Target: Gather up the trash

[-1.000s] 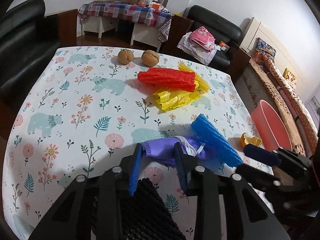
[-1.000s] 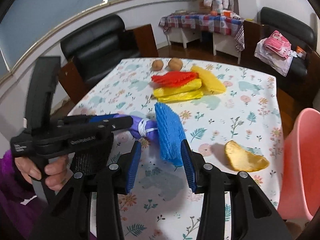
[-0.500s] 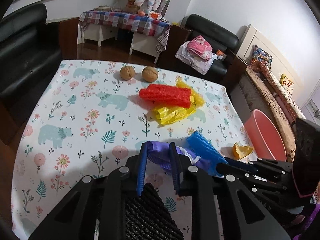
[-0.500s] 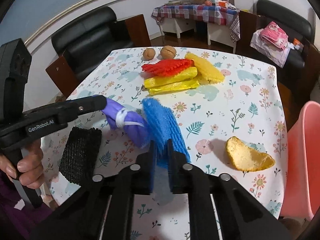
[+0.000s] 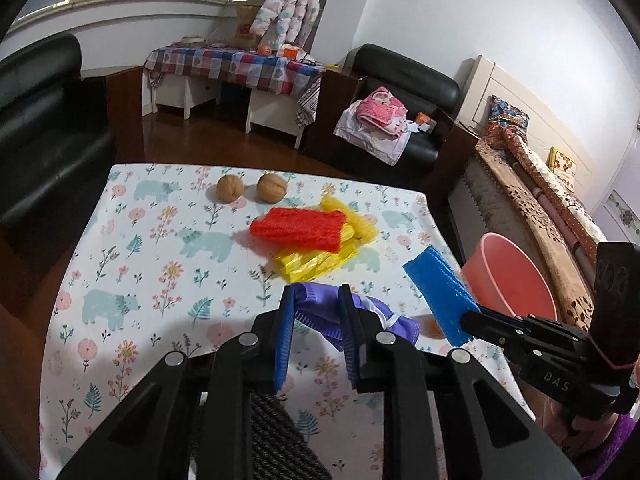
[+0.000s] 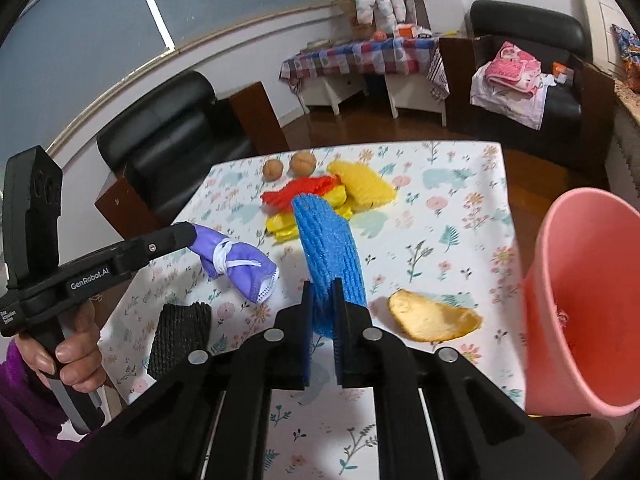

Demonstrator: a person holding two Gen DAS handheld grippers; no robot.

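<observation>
Floral cotton printed with bears and ferns covers the table [image 5: 132,272], which is set on a dark wooden floor. At the left a black leather sofa [image 5: 44,128] is seen under a curved window, and a checked-cloth side table [image 5: 236,66] stands at the far wall beneath a hanging quilted jacket [image 5: 290,8]. Further right, a black armchair [image 5: 404,80] is piled with pink clothes, and a patterned bench runs along the right wall.

On the cloth, a black mesh pad [image 6: 180,332] lies nearest at the left. A purple face mask [image 6: 240,264], bundled and tied with its white strap, is clamped in the left gripper [image 5: 316,300] and held clear of the cloth. Two walnuts [image 5: 251,188] are placed at the far side, with a red foam net [image 5: 298,229] lying over yellow netting and a yellow plastic bag [image 5: 316,262] just beyond them to the right. A blue foam net [image 6: 330,248] is pinched between the nearly closed jaws of the right gripper [image 6: 322,296], standing up and partly blocking the red and yellow pile in the right wrist view. An orange peel [image 6: 434,318] rests on the cloth to its right. A pink bucket [image 6: 580,304] stands at the table's right edge, with something small and pink inside.
</observation>
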